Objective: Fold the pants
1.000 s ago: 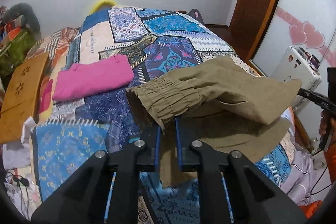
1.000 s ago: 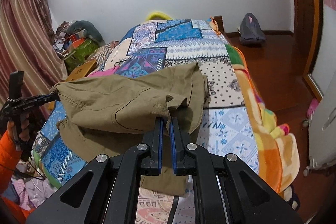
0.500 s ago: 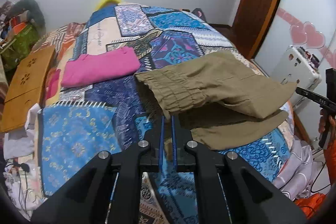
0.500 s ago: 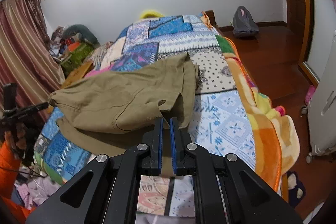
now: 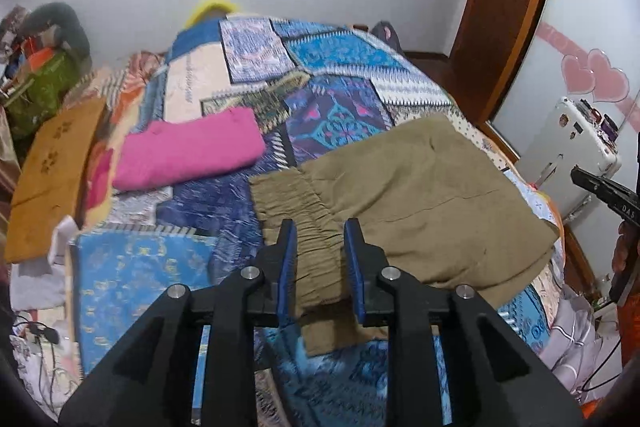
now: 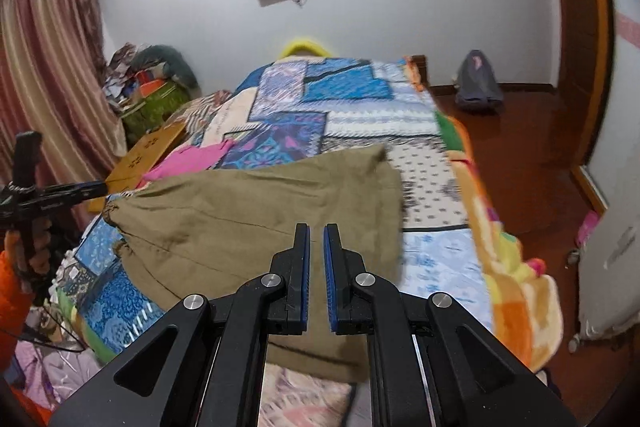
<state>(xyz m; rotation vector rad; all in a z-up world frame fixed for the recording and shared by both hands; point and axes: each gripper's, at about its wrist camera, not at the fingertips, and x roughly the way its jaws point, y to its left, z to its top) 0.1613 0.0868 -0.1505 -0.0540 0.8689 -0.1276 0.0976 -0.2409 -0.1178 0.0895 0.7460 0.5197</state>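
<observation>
Olive-khaki pants (image 5: pixel 408 203) lie folded over on the patchwork bedspread (image 5: pixel 320 67), elastic waistband toward my left gripper. My left gripper (image 5: pixel 320 227) is open, its jaws standing apart over the waistband, holding nothing. In the right wrist view the pants (image 6: pixel 256 211) lie flat across the bed's near end. My right gripper (image 6: pixel 317 231) hovers above their near edge, jaws slightly apart with a narrow gap and nothing between them. Each gripper shows at the edge of the other's view: the right one (image 5: pixel 600 195), the left one (image 6: pixel 68 191).
A folded pink garment (image 5: pixel 192 155) lies on the bed beyond the pants. A wooden board (image 5: pixel 52 171) leans at the bed's left. A white appliance (image 5: pixel 568 155) stands at the right. A grey bag (image 6: pixel 478 83) sits on the wooden floor.
Both grippers have let go of the pants and opened. The raised top layer has dropped flat onto the lower one. Both grippers have drawn back slightly.
</observation>
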